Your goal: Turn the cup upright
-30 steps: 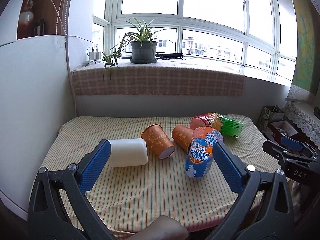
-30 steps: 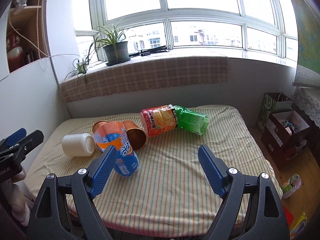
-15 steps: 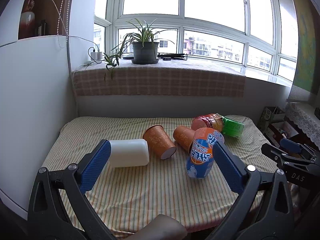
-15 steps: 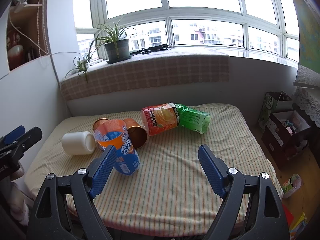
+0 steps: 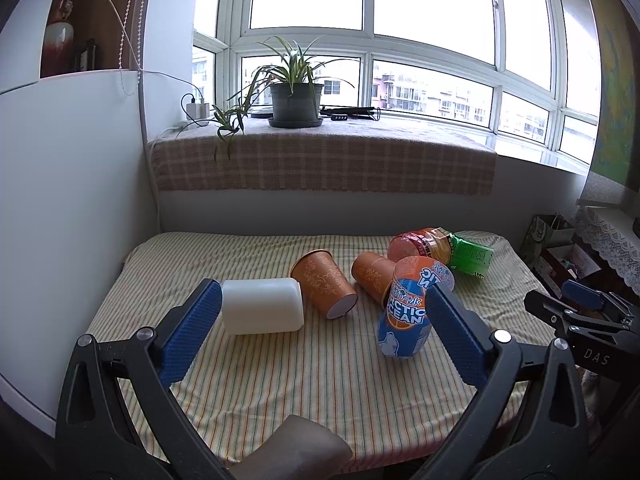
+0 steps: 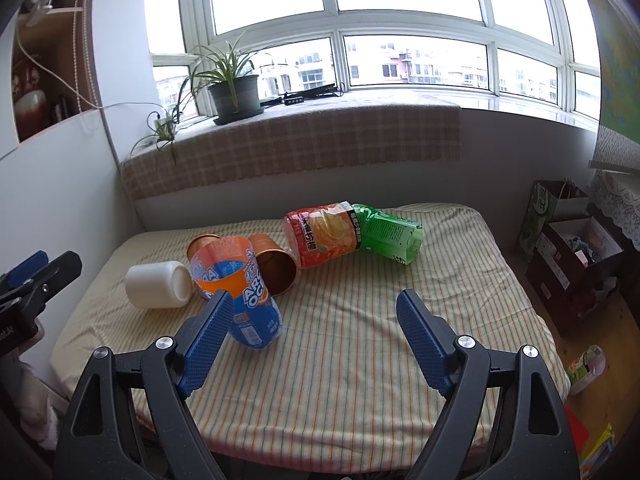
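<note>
Several cups lie on their sides on a striped table (image 5: 280, 380). A white cup (image 5: 262, 311) lies at the left; it also shows in the right wrist view (image 6: 158, 285). Two orange patterned cups (image 5: 324, 288) (image 5: 374, 276) lie in the middle. A blue and orange cup (image 5: 408, 316) (image 6: 236, 280) leans tilted, mouth up. My left gripper (image 5: 320, 340) is open and empty, above the front of the table. My right gripper (image 6: 316, 340) is open and empty, to the right of the cups.
A red and orange bottle sleeve (image 6: 320, 236) and a green one (image 6: 390, 232) lie at the back. A white wall panel (image 5: 72, 200) bounds the left side. A potted plant (image 5: 296, 100) stands on the window sill. Bags and boxes (image 6: 572, 240) sit on the floor at the right.
Both views have shifted slightly, as if both grippers drew back and rose a little. The cups have not moved. Both grippers stay open.
</note>
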Tool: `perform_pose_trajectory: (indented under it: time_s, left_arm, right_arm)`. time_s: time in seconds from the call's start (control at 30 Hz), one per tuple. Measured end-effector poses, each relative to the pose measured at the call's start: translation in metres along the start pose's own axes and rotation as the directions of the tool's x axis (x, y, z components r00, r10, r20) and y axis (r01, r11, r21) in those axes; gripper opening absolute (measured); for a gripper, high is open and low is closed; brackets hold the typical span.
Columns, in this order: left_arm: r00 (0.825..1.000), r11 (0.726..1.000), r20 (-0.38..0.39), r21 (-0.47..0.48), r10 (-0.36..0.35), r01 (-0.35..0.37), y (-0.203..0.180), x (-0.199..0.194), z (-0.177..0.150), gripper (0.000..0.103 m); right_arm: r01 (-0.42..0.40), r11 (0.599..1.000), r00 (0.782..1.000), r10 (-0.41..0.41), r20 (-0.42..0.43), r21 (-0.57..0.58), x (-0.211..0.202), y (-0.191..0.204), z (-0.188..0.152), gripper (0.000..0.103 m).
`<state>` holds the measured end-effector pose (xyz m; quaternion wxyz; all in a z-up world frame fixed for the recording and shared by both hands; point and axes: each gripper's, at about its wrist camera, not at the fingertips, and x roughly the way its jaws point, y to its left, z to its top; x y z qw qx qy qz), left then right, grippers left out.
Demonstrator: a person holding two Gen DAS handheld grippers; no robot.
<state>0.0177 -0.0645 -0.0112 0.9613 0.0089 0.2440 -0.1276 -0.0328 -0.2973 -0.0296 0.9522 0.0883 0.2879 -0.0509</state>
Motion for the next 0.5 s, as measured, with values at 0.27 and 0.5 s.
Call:
perform_pose_trajectory:
  time_s: [0.27,0.5]
  left_arm:
    - [1.0,1.0,-0.016,-0.004,0.025,-0.025,0.0015,0.0032,-0.0019,0.103]
    - [0.999,1.0,-0.016,0.003,0.03,-0.03,0.0013,0.0049,-0.0019,0.103]
  right_arm:
    - [-0.001,1.0,1.0,0.001,-0.015,0.004,0.0038,0.0001,-0.0012,0.083]
    - [-0.002,1.0,1.0,0.003,-0.023,0.009,0.0046,-0.001,-0.0023,0.083]
